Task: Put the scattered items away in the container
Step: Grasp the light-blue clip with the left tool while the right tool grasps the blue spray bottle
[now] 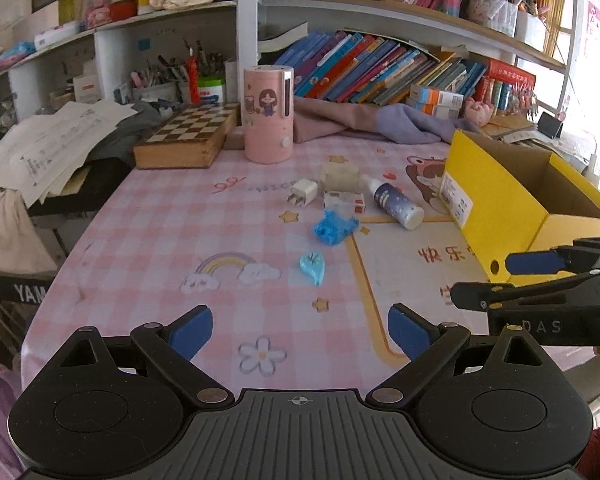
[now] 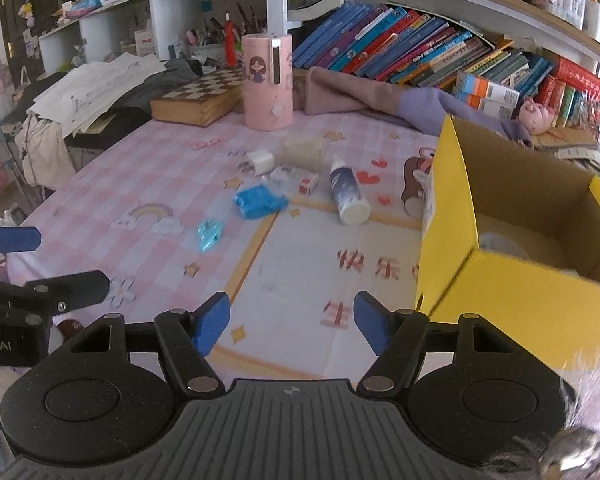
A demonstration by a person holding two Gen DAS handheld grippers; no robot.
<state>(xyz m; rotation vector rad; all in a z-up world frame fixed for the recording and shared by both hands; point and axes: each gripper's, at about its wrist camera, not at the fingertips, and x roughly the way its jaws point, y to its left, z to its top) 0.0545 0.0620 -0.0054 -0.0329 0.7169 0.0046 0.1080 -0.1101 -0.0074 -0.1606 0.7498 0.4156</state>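
Note:
A yellow cardboard box (image 1: 496, 196) (image 2: 452, 216) stands open at the right of the pink checked table; a pale round thing lies inside it (image 2: 500, 242). Scattered mid-table are a spray bottle on its side (image 1: 396, 201) (image 2: 349, 192), a white charger plug (image 1: 303, 193) (image 2: 258, 162), a small red-and-white box (image 1: 344, 202) (image 2: 309, 184), a translucent tape roll (image 1: 340, 176) (image 2: 304, 150), a crumpled blue bag (image 1: 334, 228) (image 2: 259, 201) and a small blue leaf-shaped piece (image 1: 313, 266) (image 2: 210, 233). My left gripper (image 1: 300, 332) is open and empty. My right gripper (image 2: 292, 324) is open and empty beside the box.
A pink cylinder with a girl cartoon (image 1: 268, 114) (image 2: 267, 82) stands at the back. A chessboard box (image 1: 188, 136) (image 2: 198, 98) lies left of it. Folded pink and purple cloth (image 1: 364, 120) and shelves of books (image 1: 380, 68) line the back. Papers (image 1: 56, 140) pile at the left.

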